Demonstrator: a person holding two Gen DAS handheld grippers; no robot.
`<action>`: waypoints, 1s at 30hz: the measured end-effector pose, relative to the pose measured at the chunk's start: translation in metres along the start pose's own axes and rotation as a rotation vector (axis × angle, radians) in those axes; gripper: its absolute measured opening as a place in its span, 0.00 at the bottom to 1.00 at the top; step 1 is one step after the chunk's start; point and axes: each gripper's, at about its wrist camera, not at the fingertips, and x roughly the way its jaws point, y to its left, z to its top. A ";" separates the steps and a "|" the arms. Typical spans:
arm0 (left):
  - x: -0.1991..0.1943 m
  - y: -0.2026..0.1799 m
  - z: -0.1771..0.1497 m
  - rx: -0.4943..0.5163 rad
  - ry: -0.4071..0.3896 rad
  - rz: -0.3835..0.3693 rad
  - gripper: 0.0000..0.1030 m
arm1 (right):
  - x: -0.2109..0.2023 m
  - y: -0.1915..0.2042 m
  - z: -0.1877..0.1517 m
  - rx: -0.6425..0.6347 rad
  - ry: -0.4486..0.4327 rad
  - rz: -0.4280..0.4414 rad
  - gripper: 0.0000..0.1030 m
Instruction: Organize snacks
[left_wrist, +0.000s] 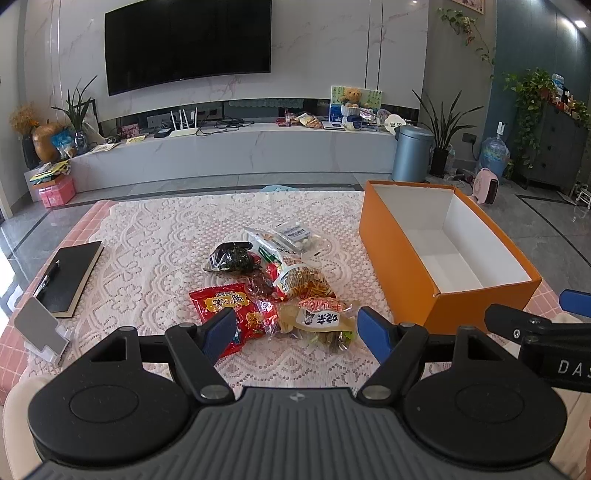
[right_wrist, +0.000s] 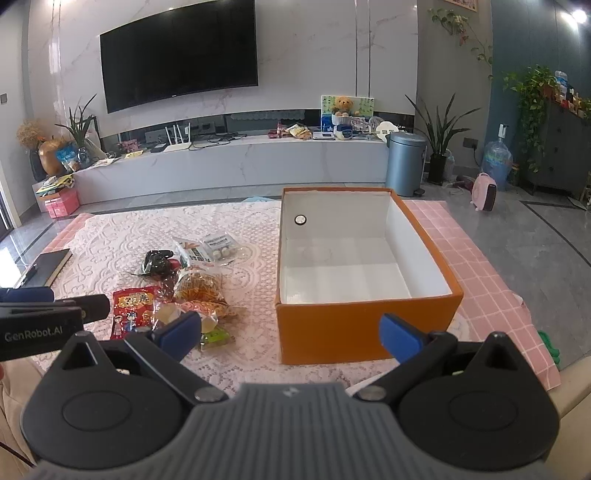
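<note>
Snacks (left_wrist: 275, 291) piled beside orange box (left_wrist: 399, 258), claws (left_wrist: 297, 332) open

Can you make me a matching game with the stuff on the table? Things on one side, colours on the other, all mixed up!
Things:
1. box
2. notebook
3. snack packet with big yellow letters
4. tablecloth edge

Colours:
A. red
B. pink checks
C. orange outside, white inside
D. black

Right pairs: 1-C, 2-D, 3-A, 4-B
</note>
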 end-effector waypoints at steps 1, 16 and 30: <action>0.000 0.000 0.000 0.000 0.001 -0.001 0.85 | 0.000 0.000 0.000 0.002 0.001 -0.001 0.97; 0.000 0.000 -0.003 0.000 0.011 -0.001 0.85 | 0.003 -0.001 0.000 0.011 0.010 -0.001 0.97; 0.001 0.004 -0.004 -0.015 0.014 -0.003 0.85 | 0.004 0.002 -0.001 0.004 0.020 0.003 0.97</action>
